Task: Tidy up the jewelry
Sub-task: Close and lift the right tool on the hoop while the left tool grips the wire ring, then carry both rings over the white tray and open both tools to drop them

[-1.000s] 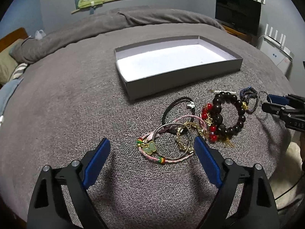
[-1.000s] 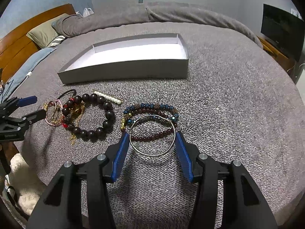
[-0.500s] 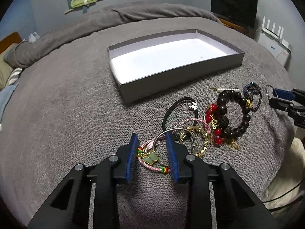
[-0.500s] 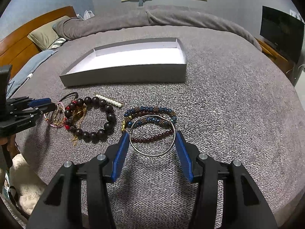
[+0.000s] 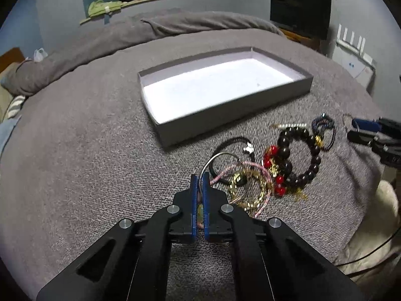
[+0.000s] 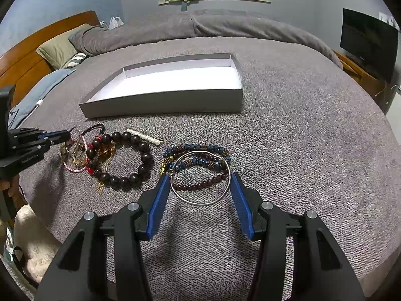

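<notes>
My left hand-held gripper [image 5: 199, 183] has just been closing and is now clamped on the near edge of the pink cord bracelet [image 5: 250, 173] with its little green charm, at the left end of the jewelry heap on the bed [image 5: 75, 163]. The open gray box [image 5: 225, 115] lies straight ahead and slightly right of it, long side facing me, so I judge the carry is up and forward. My right hand-held gripper [image 6: 199, 188] sits half apart around the silver bangle [image 6: 200, 178], not touching it.
</notes>
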Tool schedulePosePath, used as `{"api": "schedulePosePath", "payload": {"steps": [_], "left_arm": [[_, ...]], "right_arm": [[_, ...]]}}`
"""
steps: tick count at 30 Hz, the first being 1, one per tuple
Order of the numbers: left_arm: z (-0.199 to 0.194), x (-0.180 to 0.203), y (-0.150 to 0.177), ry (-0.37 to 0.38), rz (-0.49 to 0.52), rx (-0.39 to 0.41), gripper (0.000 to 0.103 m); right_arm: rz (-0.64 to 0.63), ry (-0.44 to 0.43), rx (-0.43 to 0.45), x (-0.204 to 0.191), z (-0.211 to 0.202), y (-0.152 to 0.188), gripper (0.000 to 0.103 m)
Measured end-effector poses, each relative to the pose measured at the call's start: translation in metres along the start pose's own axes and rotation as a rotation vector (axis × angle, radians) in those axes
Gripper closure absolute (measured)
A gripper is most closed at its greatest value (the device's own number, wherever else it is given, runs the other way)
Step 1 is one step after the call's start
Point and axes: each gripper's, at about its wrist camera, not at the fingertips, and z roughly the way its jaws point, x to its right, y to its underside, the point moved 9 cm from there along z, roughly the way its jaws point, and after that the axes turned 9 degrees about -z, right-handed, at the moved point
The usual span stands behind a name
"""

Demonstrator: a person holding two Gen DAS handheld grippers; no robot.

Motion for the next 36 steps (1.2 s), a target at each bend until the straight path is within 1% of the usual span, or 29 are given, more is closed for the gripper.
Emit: {"api": "schedulePosePath", "payload": {"steps": [5, 9, 15, 23, 27, 30, 32, 36], "left_arm": [[-0.019, -0.002, -0.013, 0.025, -0.024, 0.043, 0.099], [-0.028, -0.007, -0.026, 0.032, -0.042, 0.063, 0.099], [-0.029, -0.018, -0.051, 0.033, -0.071, 0.081, 0.098], [-0.011, -0.031, -0.089, 0.015, -0.091, 0.089, 0.098], [-0.001, -0.036, -0.109, 0.003, -0.092, 0.101, 0.098], [0.013, -0.043, -0.122, 0.002, -0.109, 0.086, 0.098], [0.024, -0.047, -0.130, 0.000, -0.121, 0.074, 0.099], [0.049, -0.056, -0.142, -0.010, -0.143, 0.041, 0.098]], "right_arm": [[-0.003, 0.002, 0.008, 0.001, -0.001, -0.003, 0.053], [-0.007, -0.002, 0.016, 0.000, -0.001, -0.010, 0.053], [-0.021, 0.003, 0.056, 0.003, -0.003, -0.035, 0.053], [-0.020, 0.009, 0.098, 0.015, 0.010, -0.083, 0.053], [-0.016, 0.014, 0.098, 0.025, 0.027, -0.106, 0.053], [-0.016, 0.025, 0.093, 0.032, 0.041, -0.120, 0.053], [0.002, 0.008, 0.088, 0.036, 0.053, -0.131, 0.053], [0.035, 0.003, 0.064, 0.046, 0.079, -0.150, 0.053]]}}
